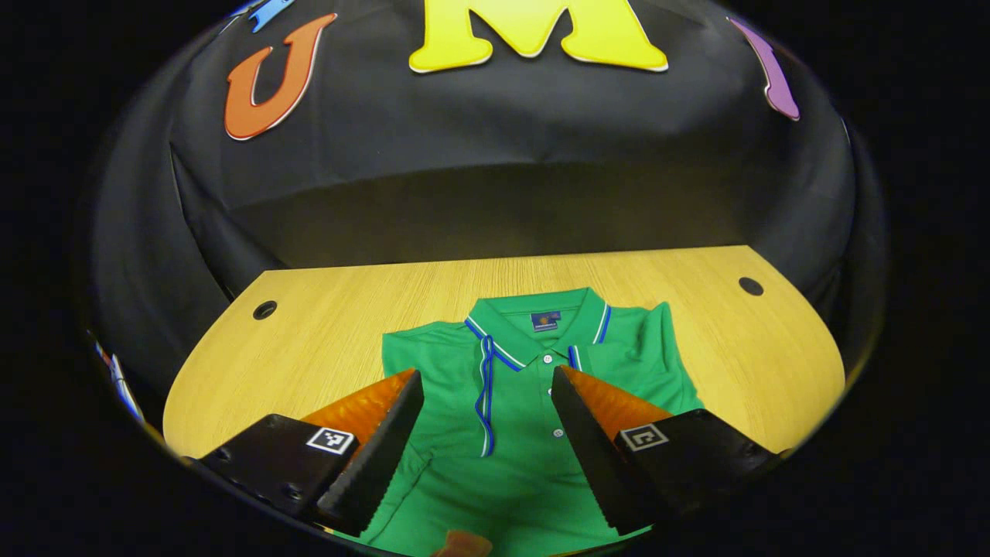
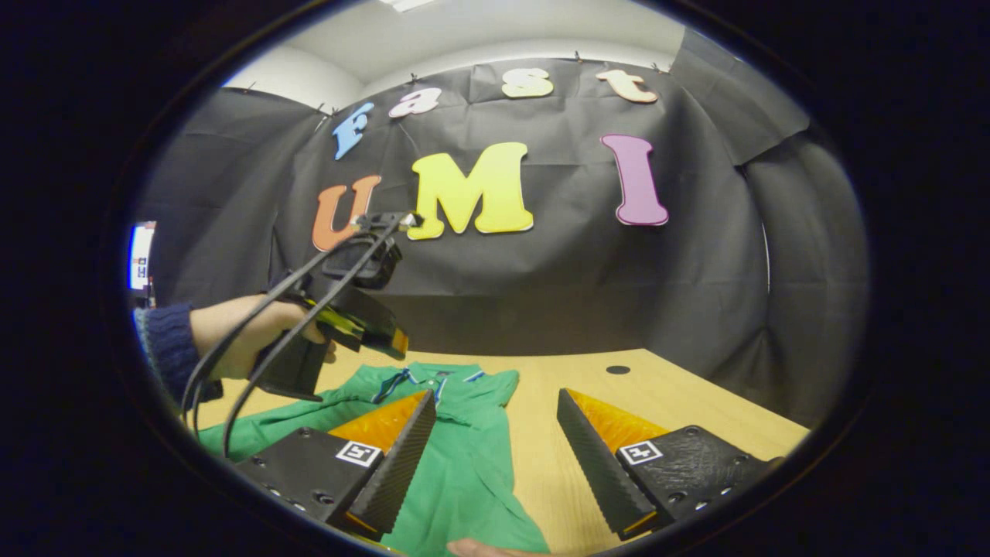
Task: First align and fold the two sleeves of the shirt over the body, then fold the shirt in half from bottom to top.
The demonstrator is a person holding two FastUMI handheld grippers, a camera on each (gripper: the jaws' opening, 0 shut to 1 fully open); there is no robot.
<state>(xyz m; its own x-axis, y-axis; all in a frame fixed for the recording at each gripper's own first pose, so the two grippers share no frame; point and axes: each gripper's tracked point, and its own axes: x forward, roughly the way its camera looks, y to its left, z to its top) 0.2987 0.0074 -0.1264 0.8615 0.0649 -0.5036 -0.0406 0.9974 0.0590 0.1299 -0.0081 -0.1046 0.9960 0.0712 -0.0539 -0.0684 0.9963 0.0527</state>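
A green polo shirt [image 1: 526, 402] with a blue-and-white trimmed collar lies face up on the wooden table [image 1: 348, 309], collar at the far end. Its sides run fairly straight, and a fold of cloth lies over the shoulder on the right [image 1: 657, 340]. My left gripper [image 1: 486, 381] hovers open above the shirt's chest, one finger on each side of the button placket, holding nothing. My right gripper [image 2: 496, 396] is also open, above the shirt's [image 2: 464, 464] right edge and the bare table [image 2: 696, 402]. A hand [image 2: 240, 333] in a dark sleeve holds the left gripper over the shirt.
The table has two round cable holes near its far corners [image 1: 264, 310] [image 1: 750, 286]. Black cloth walls close the booth behind and at the sides. Bare wood lies to the left and right of the shirt. Cables hang from the left gripper [image 2: 255, 371].
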